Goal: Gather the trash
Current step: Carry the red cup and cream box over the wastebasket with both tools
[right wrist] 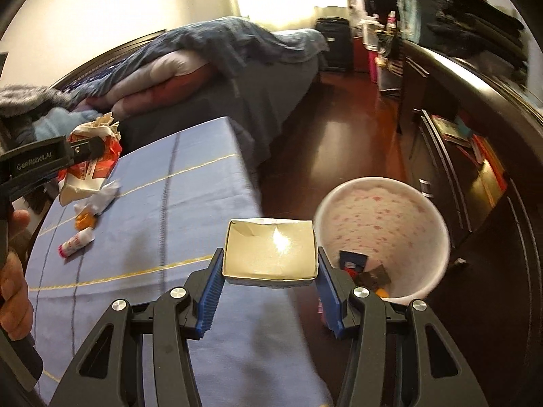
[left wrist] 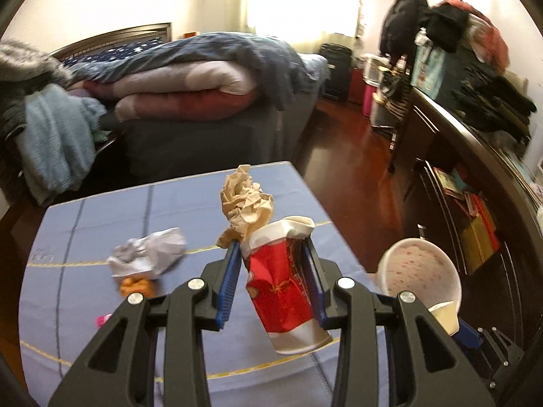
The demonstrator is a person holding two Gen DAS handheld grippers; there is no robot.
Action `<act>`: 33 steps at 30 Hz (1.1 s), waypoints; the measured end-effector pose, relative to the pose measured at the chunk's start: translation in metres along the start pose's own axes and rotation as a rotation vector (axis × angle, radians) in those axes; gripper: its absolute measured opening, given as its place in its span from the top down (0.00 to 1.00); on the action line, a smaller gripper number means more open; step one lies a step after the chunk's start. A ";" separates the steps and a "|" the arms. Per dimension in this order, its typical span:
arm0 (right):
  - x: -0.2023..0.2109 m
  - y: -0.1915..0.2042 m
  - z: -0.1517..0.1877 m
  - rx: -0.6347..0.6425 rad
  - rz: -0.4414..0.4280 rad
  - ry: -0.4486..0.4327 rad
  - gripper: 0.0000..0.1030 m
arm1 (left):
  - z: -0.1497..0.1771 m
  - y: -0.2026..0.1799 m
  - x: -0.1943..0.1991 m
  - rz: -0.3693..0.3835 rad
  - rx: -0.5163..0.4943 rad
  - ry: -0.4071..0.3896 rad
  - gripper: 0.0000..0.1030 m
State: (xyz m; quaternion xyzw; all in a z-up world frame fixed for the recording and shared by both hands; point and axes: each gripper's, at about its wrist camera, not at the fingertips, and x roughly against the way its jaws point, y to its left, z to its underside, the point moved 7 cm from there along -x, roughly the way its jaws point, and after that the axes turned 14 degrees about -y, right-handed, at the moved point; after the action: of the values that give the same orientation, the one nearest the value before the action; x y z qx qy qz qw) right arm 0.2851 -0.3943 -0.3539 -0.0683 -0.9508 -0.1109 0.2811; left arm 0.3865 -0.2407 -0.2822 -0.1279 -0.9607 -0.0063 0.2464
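Observation:
My left gripper (left wrist: 271,254) is shut on a crushed red and white paper cup (left wrist: 285,288) stuffed with crumpled brown paper (left wrist: 246,203), held above the blue-covered table (left wrist: 176,203). In the right wrist view that same cup (right wrist: 88,166) and left gripper (right wrist: 85,149) show at the far left. My right gripper (right wrist: 269,254) is shut on a small open cardboard box (right wrist: 269,254) near the table's right edge. A white bin with pink spots (right wrist: 383,237) stands on the floor just right of the box, with wrappers inside. Crumpled white paper (left wrist: 149,254), an orange scrap (left wrist: 135,286) and a small pink and white tube (right wrist: 76,242) lie on the table.
A bed (left wrist: 190,78) piled with blankets stands behind the table. A dark dresser (right wrist: 475,135) with clothes on top runs along the right. Dark wooden floor (right wrist: 339,129) lies between them. A hand (right wrist: 12,271) grips the left gripper's handle.

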 end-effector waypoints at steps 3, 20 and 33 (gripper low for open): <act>0.000 -0.021 -0.002 -0.025 0.037 -0.007 0.50 | -0.001 -0.021 -0.006 0.033 -0.027 -0.003 0.64; -0.007 -0.116 -0.004 -0.123 0.210 -0.028 0.50 | 0.013 -0.140 -0.050 0.265 -0.121 0.043 0.64; -0.023 -0.165 0.006 -0.174 0.296 -0.003 0.50 | 0.035 -0.201 -0.084 0.373 -0.184 0.101 0.64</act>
State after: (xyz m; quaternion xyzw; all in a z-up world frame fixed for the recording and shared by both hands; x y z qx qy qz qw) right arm 0.2696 -0.5534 -0.4004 -0.2319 -0.9176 -0.1503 0.2857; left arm 0.3912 -0.4533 -0.3421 -0.3248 -0.9022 -0.0549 0.2784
